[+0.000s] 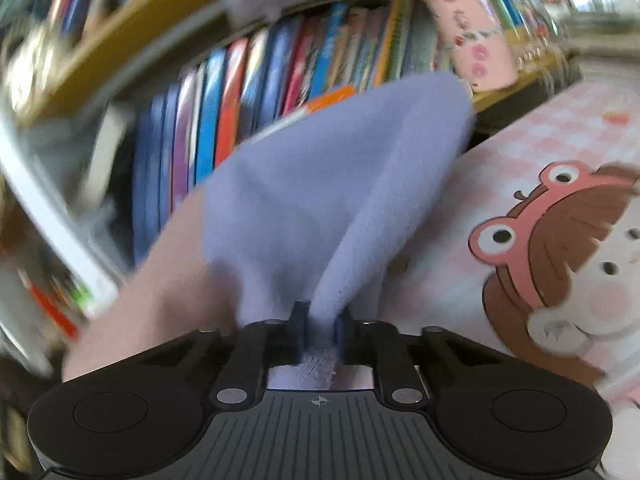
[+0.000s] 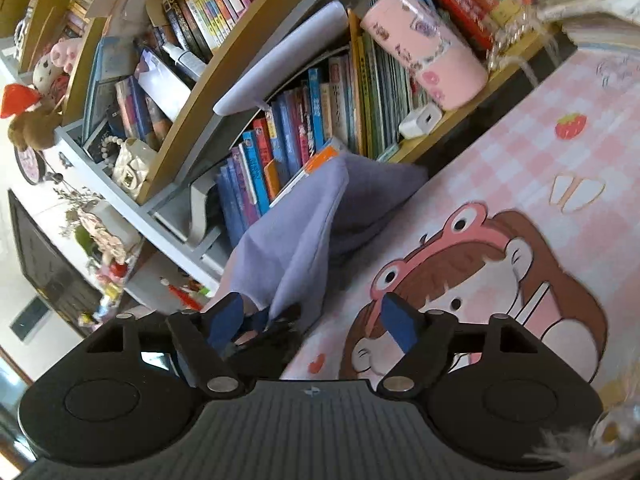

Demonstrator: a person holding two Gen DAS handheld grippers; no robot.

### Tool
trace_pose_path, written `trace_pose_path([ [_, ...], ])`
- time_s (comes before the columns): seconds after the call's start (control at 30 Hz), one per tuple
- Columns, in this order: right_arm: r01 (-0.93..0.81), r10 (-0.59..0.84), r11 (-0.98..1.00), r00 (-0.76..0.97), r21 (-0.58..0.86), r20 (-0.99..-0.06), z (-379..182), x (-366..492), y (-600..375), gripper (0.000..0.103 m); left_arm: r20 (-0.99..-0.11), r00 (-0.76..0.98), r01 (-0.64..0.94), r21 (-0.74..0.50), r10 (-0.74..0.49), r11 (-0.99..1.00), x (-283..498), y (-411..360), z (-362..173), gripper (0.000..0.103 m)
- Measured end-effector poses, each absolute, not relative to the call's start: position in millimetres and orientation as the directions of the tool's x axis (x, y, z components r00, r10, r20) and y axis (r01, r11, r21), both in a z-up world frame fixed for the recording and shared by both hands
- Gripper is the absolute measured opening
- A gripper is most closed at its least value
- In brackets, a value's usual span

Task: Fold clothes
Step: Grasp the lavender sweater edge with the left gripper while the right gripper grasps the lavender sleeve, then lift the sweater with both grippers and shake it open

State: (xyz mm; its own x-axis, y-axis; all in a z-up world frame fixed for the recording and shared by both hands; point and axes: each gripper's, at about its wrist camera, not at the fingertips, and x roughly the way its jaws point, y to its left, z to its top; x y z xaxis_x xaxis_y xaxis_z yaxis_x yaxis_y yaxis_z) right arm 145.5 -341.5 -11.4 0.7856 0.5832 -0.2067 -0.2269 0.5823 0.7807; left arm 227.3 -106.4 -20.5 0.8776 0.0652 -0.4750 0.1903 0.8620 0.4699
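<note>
Lavender cloth lifted in one pinch, the other fingers standing wide.

The lavender cloth point(image 1: 320, 184) hangs bunched from the left gripper point(image 1: 320, 320), whose fingers are closed tight on a gathered edge, and it fans out ahead of them above the table point(image 1: 560, 128). The right gripper point(image 2: 316, 320) has its fingers spread apart with nothing between them; the cloth point(image 2: 304, 232) sits just ahead of its left finger. With one narrow pinch, the fabric may slip or drape crooked, or swing into the bookshelf point(image 2: 280, 136) beyond.
</note>
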Motion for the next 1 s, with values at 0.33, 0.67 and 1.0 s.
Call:
trace_pose_path([
  [0.33, -0.271, 0.771, 0.429, 0.607, 0.862, -0.193, -21, 148, -308, 0.086, -0.456, 0.835, 0.407, 0.133, -0.309, 0.904, 84, -50, 39, 0.010],
  [0.67, -0.164, 0.801, 0.355, 0.561, 0.920, -0.209, -41, 153, -302, 0.086, -0.395, 0.810, 0.464, -0.020, -0.433, 0.886, -11, -38, 57, 0.009],
  [1.0, -0.096, 0.666, 0.339, 0.727, 0.936, -0.166, -41, 142, -348, 0.011, -0.450, 0.763, 0.459, -0.131, -0.465, 0.879, -38, -26, 25, 0.008],
])
